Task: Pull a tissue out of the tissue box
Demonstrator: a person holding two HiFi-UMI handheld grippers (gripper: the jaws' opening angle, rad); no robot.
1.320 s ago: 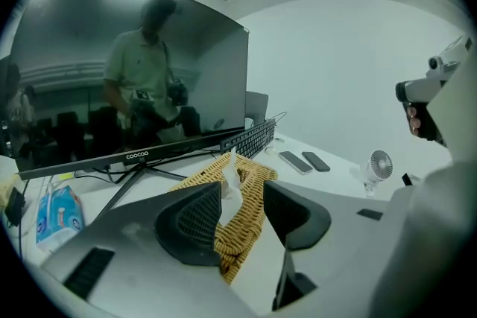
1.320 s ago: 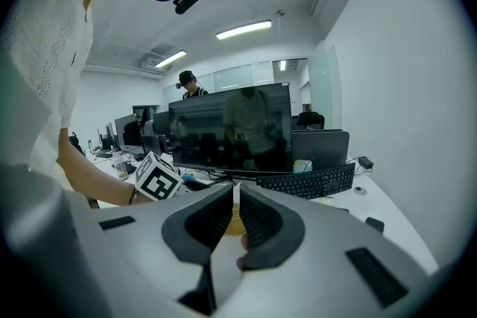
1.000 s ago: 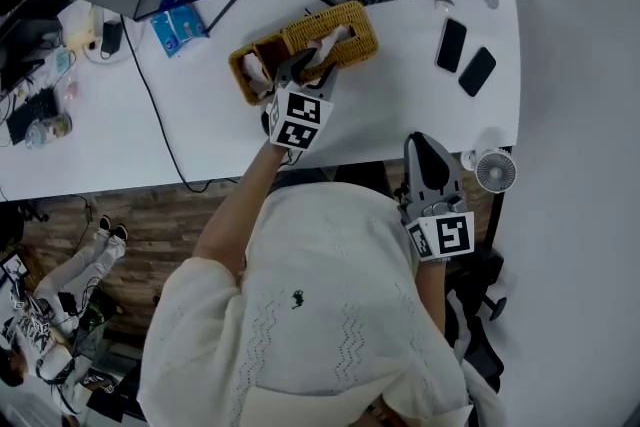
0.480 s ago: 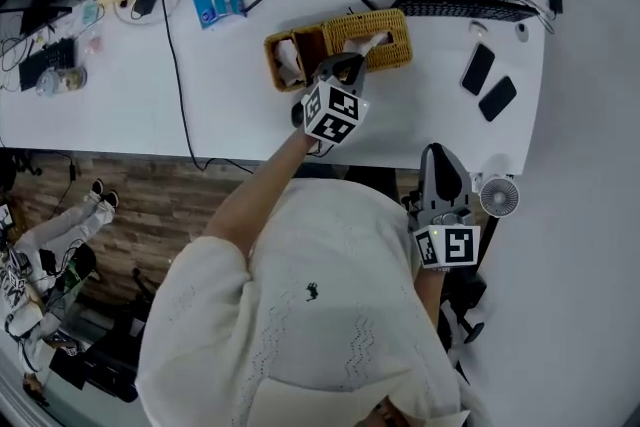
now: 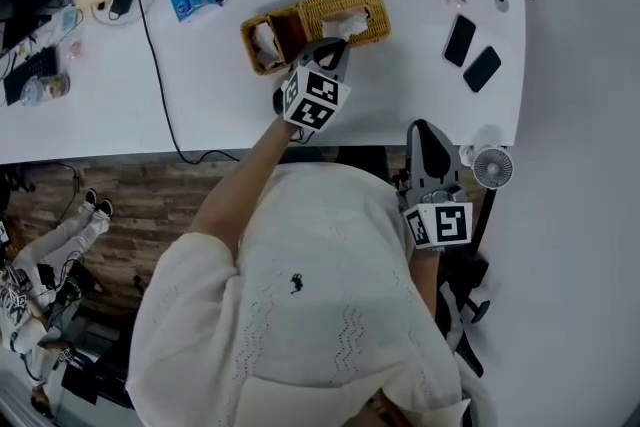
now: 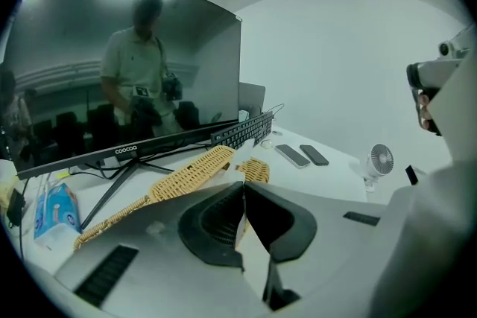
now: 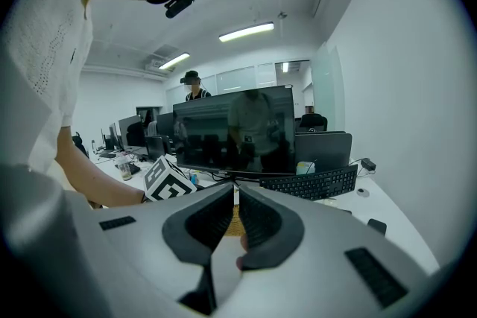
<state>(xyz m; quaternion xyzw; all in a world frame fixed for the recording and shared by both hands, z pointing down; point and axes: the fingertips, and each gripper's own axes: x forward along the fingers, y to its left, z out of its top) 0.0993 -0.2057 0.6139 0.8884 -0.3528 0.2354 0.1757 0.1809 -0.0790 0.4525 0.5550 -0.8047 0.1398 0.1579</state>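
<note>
**Left gripper view: jaws pinched on the tissue at the wicker box**
Your left gripper [image 6: 244, 185] has its jaws pressed together on a thin white tissue [image 6: 235, 159]. The tissue comes up from the woven tissue box [image 6: 186, 176] just past the tips. Farther back on the white counter [image 6: 339, 176] you have the monitor [image 6: 127, 78], a keyboard [image 6: 242, 132], two phones [image 6: 289, 155] and a small fan [image 6: 381, 159].
</note>
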